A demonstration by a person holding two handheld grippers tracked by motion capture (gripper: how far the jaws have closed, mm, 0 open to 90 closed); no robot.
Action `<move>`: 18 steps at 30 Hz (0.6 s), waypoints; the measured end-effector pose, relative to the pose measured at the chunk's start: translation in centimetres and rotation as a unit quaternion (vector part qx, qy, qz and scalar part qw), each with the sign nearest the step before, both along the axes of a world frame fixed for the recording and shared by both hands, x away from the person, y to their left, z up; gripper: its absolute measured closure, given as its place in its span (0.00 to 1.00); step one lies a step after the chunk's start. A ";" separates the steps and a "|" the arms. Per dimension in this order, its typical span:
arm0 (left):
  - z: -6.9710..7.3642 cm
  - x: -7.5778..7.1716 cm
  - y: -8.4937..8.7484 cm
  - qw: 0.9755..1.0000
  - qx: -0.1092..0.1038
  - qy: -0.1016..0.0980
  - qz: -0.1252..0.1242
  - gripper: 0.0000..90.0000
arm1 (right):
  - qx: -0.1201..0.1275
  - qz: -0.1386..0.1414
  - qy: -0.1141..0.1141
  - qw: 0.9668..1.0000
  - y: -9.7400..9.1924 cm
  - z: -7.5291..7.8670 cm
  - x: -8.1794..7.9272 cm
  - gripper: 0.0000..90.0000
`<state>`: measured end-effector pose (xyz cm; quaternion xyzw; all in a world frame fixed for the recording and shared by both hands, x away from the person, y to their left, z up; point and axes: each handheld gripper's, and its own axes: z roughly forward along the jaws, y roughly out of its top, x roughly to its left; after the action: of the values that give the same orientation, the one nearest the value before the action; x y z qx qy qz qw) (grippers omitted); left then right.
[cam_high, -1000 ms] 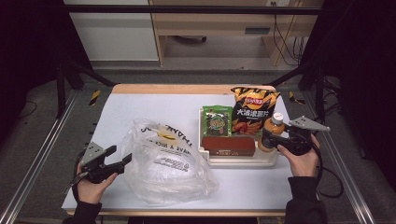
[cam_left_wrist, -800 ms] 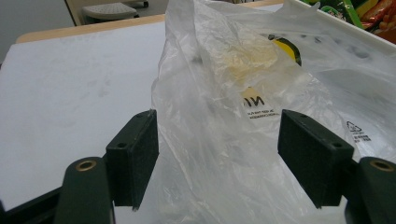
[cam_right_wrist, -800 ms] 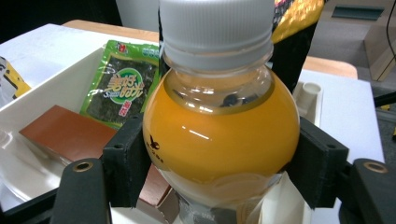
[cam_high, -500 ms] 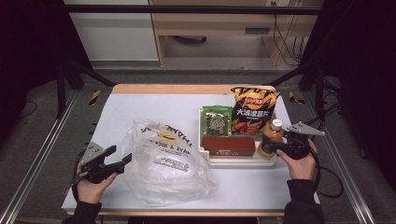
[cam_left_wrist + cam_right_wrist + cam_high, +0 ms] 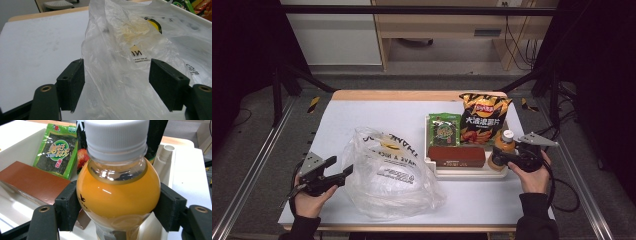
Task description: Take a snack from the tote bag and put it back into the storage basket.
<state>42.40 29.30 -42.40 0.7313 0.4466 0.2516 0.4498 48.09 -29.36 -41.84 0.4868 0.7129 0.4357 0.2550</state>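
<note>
An orange juice bottle (image 5: 502,148) with a white cap stands upright at the right end of the white tray (image 5: 462,174). My right gripper (image 5: 499,159) is shut on it. In the right gripper view both black pads (image 5: 68,206) press the bottle's (image 5: 117,190) orange belly. A crumpled clear plastic bag (image 5: 387,172) with black print lies on the table's front left. My left gripper (image 5: 341,167) is open at the bag's left edge. In the left gripper view its jaws (image 5: 116,80) straddle a fold of the bag (image 5: 130,50) without squeezing it.
In the tray lie a brown box (image 5: 457,156), a green seaweed pack (image 5: 444,130) and an orange chips bag (image 5: 484,117) leaning at the back. The white tabletop (image 5: 362,117) stretches bare behind the bag. Black frame posts flank the table.
My right gripper has sunk a little with the bottle at the tray's right end. The left gripper and the bag have stayed put.
</note>
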 end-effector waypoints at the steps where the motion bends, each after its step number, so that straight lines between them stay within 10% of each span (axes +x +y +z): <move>1: 0.0 0.0 0.0 1.000 0.001 0.000 0.000 0.32 | 0.003 -0.001 0.000 1.000 -0.1 -0.1 0.0 0.33; 18: 0.0 -0.2 0.7 1.000 -0.011 0.003 -0.008 0.26 | 0.021 -0.032 -0.037 0.999 0.1 0.2 -2.7 0.19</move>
<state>42.24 29.98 -42.37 0.7307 0.4449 0.2408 0.4583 45.40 -29.22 -41.68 0.4986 0.6776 0.4595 0.2849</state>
